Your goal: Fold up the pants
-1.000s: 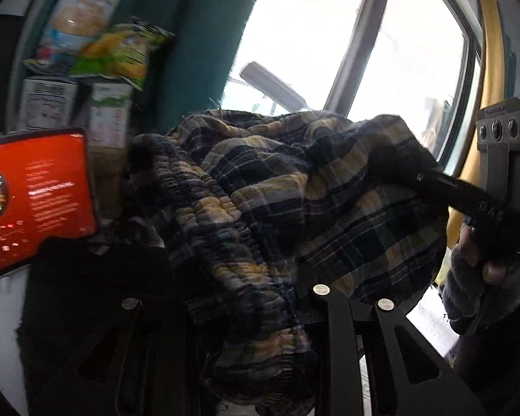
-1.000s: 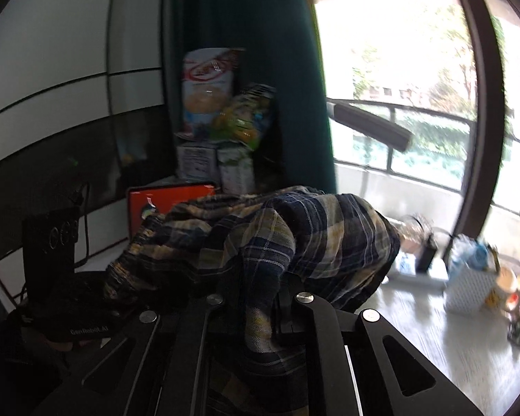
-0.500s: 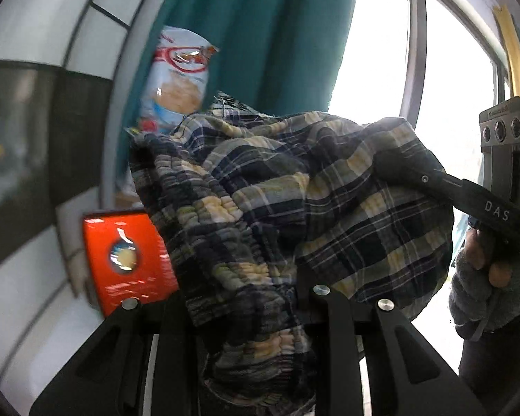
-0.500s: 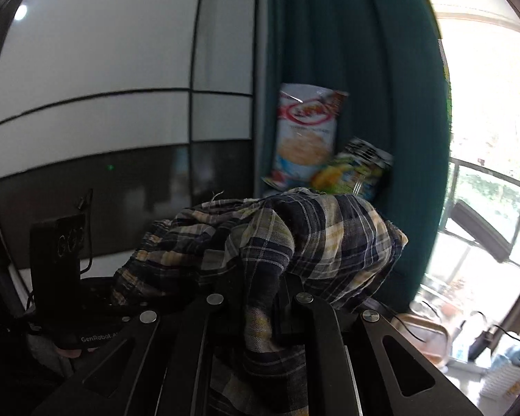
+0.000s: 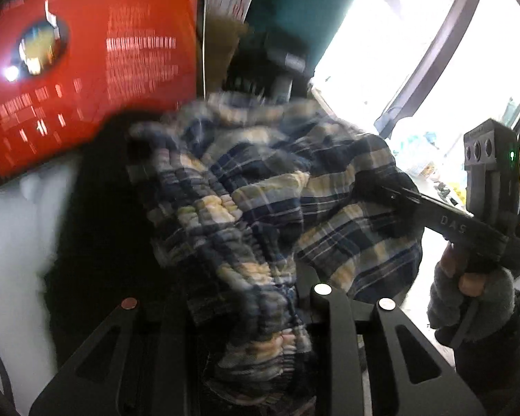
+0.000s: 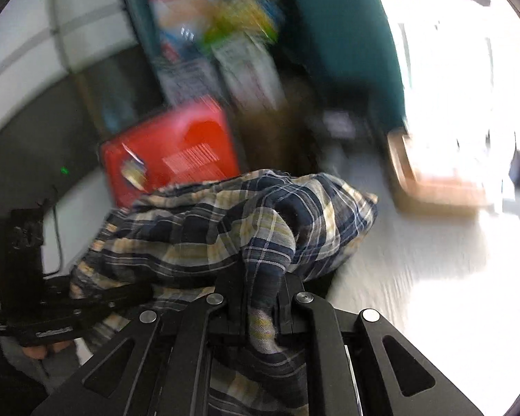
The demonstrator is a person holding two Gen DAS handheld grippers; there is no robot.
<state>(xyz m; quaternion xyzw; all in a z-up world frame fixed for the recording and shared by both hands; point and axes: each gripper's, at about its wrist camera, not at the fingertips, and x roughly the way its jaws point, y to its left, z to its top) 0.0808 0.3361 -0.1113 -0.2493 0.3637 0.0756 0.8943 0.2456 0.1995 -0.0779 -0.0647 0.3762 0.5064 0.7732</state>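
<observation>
A: Entry, both claws on the pants (image 5: 277, 215). Where do they sit relative to me?

B: Bunched and draped straight ahead of my left gripper (image 5: 246, 298), spilling down between its 2 black fingers (image 5: 332, 329). In the right wrist view the same plaid cloth (image 6: 232, 228) runs down into my right gripper (image 6: 263, 298).

A: Orientation, long axis?

B: Hard to call. The pants are a crumpled heap, not laid out. The elastic waistband (image 5: 232, 242) runs roughly from upper left to lower right toward my left claw. The bulk spans sideways between the 2 claws. Leg direction: cannot tell.

A: Left claw state?

B: Cloth fills the gap and hides the tips, so I cannot tell how far apart the fingers stand; the gathered band passes between them.

A: Right claw?

B: Fingers drawn close together, pinching a fold of plaid between the pads. From the left wrist view its finger reaches into the cloth from the right (image 5: 398, 194), with my gloved right hand (image 5: 468, 291) on the handle.

A: Surroundings?

B: Red box (image 5: 86, 76) behind the pants, leaning at the back. Teal curtain (image 6: 346, 34) beside the bright window (image 5: 450, 52). Pale tabletop (image 6: 416, 277) under the right-hand end of the heap. Snack bags (image 6: 211, 17) are blurred.
</observation>
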